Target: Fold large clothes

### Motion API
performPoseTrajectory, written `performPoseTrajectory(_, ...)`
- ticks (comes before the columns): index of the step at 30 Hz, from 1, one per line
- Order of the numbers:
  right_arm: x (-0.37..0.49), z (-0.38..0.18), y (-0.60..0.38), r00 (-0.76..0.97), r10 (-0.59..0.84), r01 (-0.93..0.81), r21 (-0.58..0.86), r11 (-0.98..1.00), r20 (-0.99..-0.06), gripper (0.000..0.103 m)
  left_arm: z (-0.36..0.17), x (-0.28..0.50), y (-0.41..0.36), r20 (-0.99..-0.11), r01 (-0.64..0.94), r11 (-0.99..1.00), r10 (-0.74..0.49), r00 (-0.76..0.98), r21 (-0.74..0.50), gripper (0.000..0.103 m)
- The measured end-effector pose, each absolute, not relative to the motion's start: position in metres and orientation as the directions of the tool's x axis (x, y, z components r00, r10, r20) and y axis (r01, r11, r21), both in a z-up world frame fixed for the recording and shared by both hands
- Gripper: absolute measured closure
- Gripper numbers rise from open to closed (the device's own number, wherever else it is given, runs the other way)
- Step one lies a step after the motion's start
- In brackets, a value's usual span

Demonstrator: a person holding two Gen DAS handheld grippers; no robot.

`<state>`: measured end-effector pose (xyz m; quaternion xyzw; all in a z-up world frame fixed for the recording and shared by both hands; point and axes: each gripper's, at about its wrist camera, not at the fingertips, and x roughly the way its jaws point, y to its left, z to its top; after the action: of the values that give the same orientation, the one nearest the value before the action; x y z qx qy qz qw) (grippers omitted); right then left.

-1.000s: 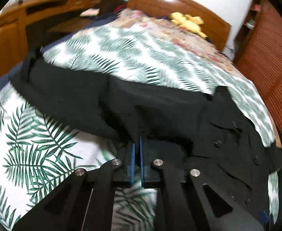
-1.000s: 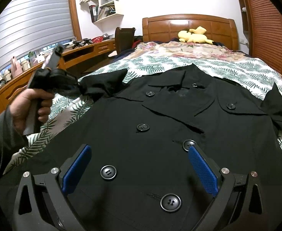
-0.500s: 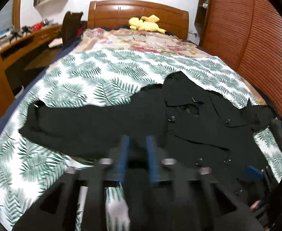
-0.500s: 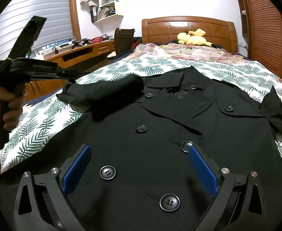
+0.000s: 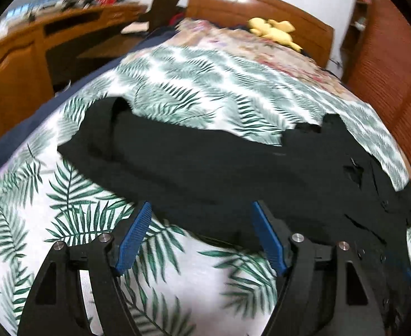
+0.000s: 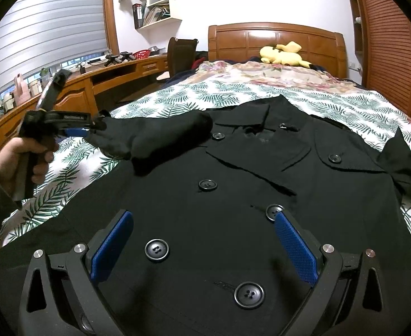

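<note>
Coat, black and double-breasted, lies front-up on the bed, spread over the leaf-print bedspread; it is the only garment laid out there. Six round black buttons show in the right wrist view: one near the collar, one on the far lapel, one mid-chest, one just beside the right claw's far pad, and two nearer the camera, and. Two sleeves are visible. One sleeve is doubled over at the shoulder and lies as a thick roll across the upper chest, its cuff end reaching toward the left claw. The other sleeve sticks out over the bedspread on the opposite side.

The left claw, held in a hand, is opening; in its own view the two blue pads stand well apart with only bedspread and the sleeve's lower edge between them, and neither pad presses cloth. Whether its tips touch the cuff is unclear from the right wrist view.

The right claw hovers released above the coat's lower front, its two blue pads spread wide, one button lying between them.

One yellow plush toy rests by the wooden headboard. A wooden bench runs along the window wall, cluttered with small items too indistinct to count.
</note>
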<state>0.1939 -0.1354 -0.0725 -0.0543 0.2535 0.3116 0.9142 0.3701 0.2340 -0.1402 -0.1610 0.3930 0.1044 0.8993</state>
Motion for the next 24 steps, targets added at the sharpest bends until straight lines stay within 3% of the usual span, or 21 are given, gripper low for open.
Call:
performPoseTrajectory(10,0.194,-0.072,-0.136,0.678,0.542,-0.599,0.055,0.799,-0.497,0.002,-0.179,0.384,0.261,-0.796,-0.421,0.851,0.006,0.605,-0.314,0.040)
performPoseTrajectory(12,0.195,-0.072,-0.136,0.679,0.542,-0.599,0.054,0.799,-0.496,0.002,-0.180,0.385,0.262,-0.789,-0.420,0.851,0.011,0.614,-0.315,0.055)
performPoseTrajectory(13,0.194,-0.072,-0.136,0.679,0.541,-0.599,0.053,0.799,-0.496,0.002,-0.180,0.387,0.262,-0.785,-0.410,0.854,0.002,0.620,-0.321,0.078)
performPoseTrajectory(14,0.194,-0.073,-0.136,0.680,0.540,-0.599,0.051,0.799,-0.496,0.002,-0.181,0.388,0.260,-0.780,-0.390,0.858,-0.019,0.625,-0.333,0.093)
performPoseTrajectory(17,0.193,-0.073,-0.136,0.683,0.537,-0.598,0.043,0.800,-0.496,0.002,-0.166,0.389,0.245,-0.761,-0.367,0.890,0.036,0.647,-0.270,0.100)
performPoseTrajectory(24,0.186,-0.065,-0.154,0.660,0.552,-0.601,0.082,0.795,-0.510,0.002,-0.097,0.369,0.181,-0.633,-0.212,0.956,0.037,0.773,-0.202,0.100)
